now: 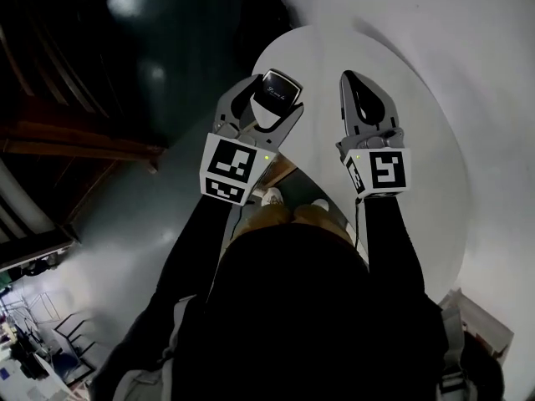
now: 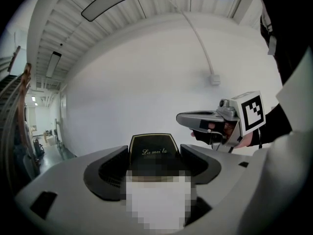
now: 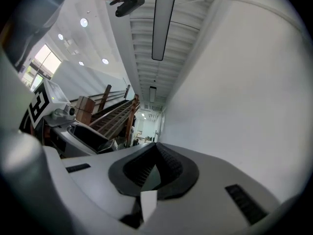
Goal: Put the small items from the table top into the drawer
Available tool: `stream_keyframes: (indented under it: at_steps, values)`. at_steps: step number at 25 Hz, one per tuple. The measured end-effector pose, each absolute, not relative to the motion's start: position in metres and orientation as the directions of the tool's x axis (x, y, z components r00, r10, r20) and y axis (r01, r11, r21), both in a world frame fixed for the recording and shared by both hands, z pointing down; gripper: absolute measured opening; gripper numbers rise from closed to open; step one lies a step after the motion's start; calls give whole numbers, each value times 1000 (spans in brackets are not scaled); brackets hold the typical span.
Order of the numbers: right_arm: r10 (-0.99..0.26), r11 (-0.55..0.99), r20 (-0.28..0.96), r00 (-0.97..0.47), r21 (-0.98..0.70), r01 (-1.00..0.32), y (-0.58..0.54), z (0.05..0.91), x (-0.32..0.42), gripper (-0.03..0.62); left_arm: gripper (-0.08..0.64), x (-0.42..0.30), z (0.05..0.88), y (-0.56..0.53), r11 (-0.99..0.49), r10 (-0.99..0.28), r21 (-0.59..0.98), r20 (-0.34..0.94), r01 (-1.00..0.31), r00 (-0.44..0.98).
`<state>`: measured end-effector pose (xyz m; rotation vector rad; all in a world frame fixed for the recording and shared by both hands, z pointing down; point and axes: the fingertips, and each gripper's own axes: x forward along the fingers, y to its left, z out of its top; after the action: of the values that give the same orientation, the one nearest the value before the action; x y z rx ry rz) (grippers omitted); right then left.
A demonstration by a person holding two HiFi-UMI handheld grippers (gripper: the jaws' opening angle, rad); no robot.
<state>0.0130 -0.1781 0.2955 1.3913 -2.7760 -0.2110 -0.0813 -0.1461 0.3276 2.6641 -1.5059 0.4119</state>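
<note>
A small black box with a gold rim and gold lettering (image 1: 278,93) sits between the jaws of my left gripper (image 1: 274,98), which is shut on it. In the left gripper view the box (image 2: 153,151) stands upright between the two dark pads, and its lower part is hidden by a mosaic patch. My right gripper (image 1: 351,80) is level with it on the right, its jaws pressed together with nothing in them. That gripper's own view shows the ribbed pads (image 3: 168,163) meeting. No drawer shows in any view.
A white rounded surface (image 1: 443,140) lies ahead and to the right of both grippers. Dark wooden stairs (image 1: 58,132) stand at the left over a grey floor (image 1: 125,224). A white wall (image 2: 146,82) and ceiling lights fill the gripper views.
</note>
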Motion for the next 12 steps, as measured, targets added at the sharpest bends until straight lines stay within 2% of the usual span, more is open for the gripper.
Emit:
stream_keyframes:
  at_steps: [5,12]
  values:
    - [-770,629,-31,-638,137,-766,-181,299,-28,26,347,-123,337,-144,-484,-851,-81,278,-871,446]
    - [-752,653,11,-659,146,-743,-188,304,-53,26,347,-144,361,-145,-486,-831,-64,342,-872,438]
